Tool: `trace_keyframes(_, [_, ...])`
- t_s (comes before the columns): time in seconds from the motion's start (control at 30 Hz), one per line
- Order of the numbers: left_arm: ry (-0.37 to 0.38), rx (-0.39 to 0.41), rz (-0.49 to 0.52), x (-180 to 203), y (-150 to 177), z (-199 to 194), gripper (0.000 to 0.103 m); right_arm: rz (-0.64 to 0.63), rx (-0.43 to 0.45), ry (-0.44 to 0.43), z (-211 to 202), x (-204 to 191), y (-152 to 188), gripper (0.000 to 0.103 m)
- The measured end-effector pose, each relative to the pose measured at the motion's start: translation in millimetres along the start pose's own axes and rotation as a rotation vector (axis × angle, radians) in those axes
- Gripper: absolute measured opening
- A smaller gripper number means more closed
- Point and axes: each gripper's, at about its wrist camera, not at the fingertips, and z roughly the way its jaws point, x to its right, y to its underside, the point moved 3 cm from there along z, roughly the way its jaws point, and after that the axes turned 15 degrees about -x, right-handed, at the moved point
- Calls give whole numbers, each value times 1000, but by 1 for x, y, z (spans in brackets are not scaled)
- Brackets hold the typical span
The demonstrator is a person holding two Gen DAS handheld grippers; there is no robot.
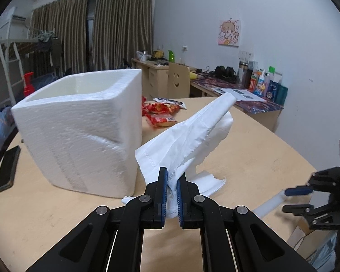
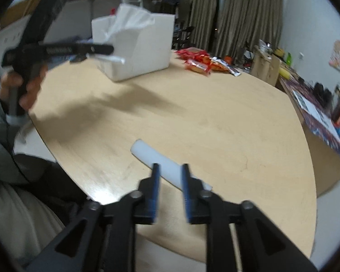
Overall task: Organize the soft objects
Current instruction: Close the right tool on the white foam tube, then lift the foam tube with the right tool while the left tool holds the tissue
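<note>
The left tongs [image 1: 171,176] were black, angular linkages with silver round pivot screws and ribbed blue pads [image 1: 163,195]. The right tongs [image 2: 170,170] matched. The person's hand [image 2: 22,88] emerged from a grey sleeve [image 2: 2,149].

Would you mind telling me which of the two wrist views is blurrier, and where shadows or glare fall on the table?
Right wrist view: the blurrier one, with the left tongs and the hand smeared; their soft shadow lies on the table, and a bright glare patch sits at its near edge. Left wrist view: mostly sharp on the tissue and foam box; only the right tongs are blurred.
</note>
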Motion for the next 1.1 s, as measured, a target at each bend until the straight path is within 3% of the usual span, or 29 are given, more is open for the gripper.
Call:
trace_keyframes(0.03, [-1,3,-5,0,2,-2,8,-23,-6,1,4,0,-2,37])
trace_keyframes(0.27, [-15,-1,-34,-14,13,-12,8,-140,-27,-5,12,8,-9,37])
trace_keyframes(0.77, [-10,-4,-83,-26,23,-21,8,-340,-126,-148,29,13,-14,38])
trace_keyframes(0.9, [-5,-15,-93,-27,24,-19,8,-374,-141,-116,32,6,-20,30])
trace_keyframes(1.1, [4,-12,-94,-24,23,-19,8,-225,-156,-91,30,5,-21,25])
